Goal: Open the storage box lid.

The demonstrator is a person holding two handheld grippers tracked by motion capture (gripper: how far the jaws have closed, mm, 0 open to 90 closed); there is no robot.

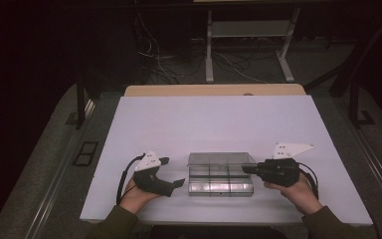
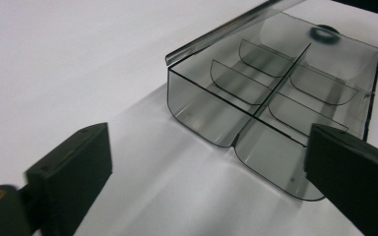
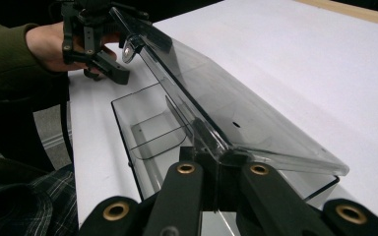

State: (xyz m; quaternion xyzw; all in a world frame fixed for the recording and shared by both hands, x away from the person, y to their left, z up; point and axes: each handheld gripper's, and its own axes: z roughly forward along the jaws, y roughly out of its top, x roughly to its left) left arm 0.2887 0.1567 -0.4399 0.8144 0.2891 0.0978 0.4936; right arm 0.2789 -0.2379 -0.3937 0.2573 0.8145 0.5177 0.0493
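Leftmost in the high view, the left gripper [image 1: 171, 172] rests on the white table [image 1: 179, 124] at about nine o'clock from the box, its jaws spread wide with nothing between them and nothing touching the pads. In its own view the two black jaws stand far apart at the lower corners, bare white surface between them, the near end of the box just ahead.

At the centre sits the clear plastic organiser box [image 1: 221, 186], close to the table's near edge. It is smoky, see-through and rectangular, with rounded lower corners and thin curved dividers that split it into small compartments; every compartment that can be seen is bare. Its lid [image 3: 226, 105], a flat transparent sheet with a raised rim, stands tilted up and open over the tray.

At three o'clock from the box, the right gripper [image 1: 248, 169] has its jaws pressed together on the lid's edge, pinching the thin plastic. In the right gripper view the two black jaws, with brass-coloured rivets, meet on that edge and the lid slants away toward the other hand.
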